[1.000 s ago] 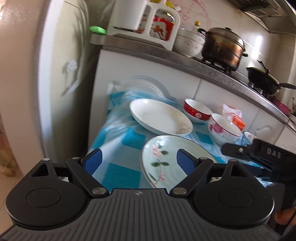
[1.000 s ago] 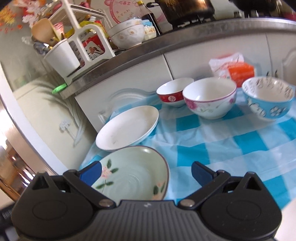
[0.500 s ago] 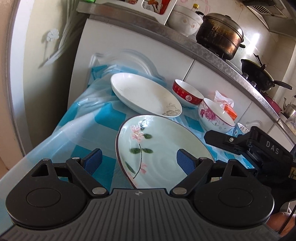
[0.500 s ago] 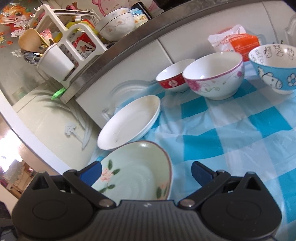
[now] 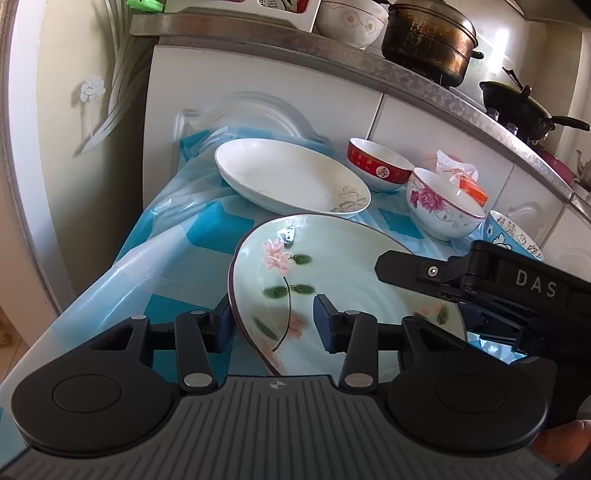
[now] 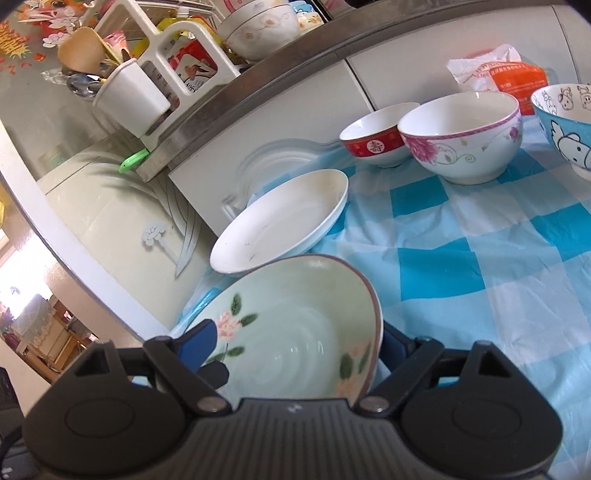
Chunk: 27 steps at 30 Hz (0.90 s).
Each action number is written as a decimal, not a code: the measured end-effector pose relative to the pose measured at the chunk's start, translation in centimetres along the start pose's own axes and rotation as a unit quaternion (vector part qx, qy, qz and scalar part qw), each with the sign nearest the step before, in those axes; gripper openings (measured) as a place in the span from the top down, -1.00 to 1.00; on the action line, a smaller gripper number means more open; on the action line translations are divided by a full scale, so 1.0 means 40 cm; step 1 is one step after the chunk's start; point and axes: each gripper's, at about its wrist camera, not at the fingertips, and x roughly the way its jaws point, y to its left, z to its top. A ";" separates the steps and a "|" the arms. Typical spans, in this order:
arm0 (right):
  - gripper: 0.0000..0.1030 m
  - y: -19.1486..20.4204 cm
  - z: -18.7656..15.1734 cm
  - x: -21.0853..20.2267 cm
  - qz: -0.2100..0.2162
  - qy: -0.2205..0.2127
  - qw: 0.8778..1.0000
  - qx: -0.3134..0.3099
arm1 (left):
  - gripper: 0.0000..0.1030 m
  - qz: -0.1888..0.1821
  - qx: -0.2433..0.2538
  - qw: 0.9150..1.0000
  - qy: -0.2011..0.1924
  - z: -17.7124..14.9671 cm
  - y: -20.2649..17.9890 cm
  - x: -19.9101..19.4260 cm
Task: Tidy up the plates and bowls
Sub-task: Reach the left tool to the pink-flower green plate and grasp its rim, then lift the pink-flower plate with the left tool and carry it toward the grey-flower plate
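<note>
A pale green plate [image 5: 332, 280] with pink flowers lies on the blue checked tablecloth [image 6: 461, 258] nearest to me. My left gripper [image 5: 273, 325] straddles its left rim. One pad is just outside the rim and the other over the inside, and the jaws are closing. My right gripper [image 6: 295, 341] straddles the plate from the opposite side, its jaws also closing and still wide. Behind the green plate sits a white plate [image 5: 291, 181]. Further back stand a red bowl [image 5: 376, 166], a pink-flowered bowl [image 5: 443, 206] and a blue cartoon bowl [image 6: 565, 122].
White cabinets and a steel counter edge [image 5: 406, 74] rise right behind the table. On the counter are a lidded pot [image 5: 428, 33], a black pan [image 5: 517, 107] and a white utensil rack [image 6: 147, 85]. An orange packet [image 6: 498, 74] lies behind the bowls. A pale door panel [image 5: 74, 147] stands at left.
Both grippers have come down and in over the green plate. The left jaws have narrowed a lot around its rim, and the right jaws have narrowed a little.
</note>
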 end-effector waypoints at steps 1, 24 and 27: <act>-0.74 -0.003 0.000 -0.002 0.002 -0.002 1.000 0.005 | 0.13 0.002 -0.002 1.000 0.000 0.000 0.003 0.001; -0.74 0.011 -0.038 -0.069 -0.011 -0.030 0.999 0.004 | 0.29 -0.027 -0.042 0.999 0.010 -0.016 0.014 -0.055; -0.74 0.012 -0.044 -0.083 -0.012 -0.032 0.999 0.004 | 0.29 -0.030 -0.039 0.999 0.007 -0.016 0.010 -0.068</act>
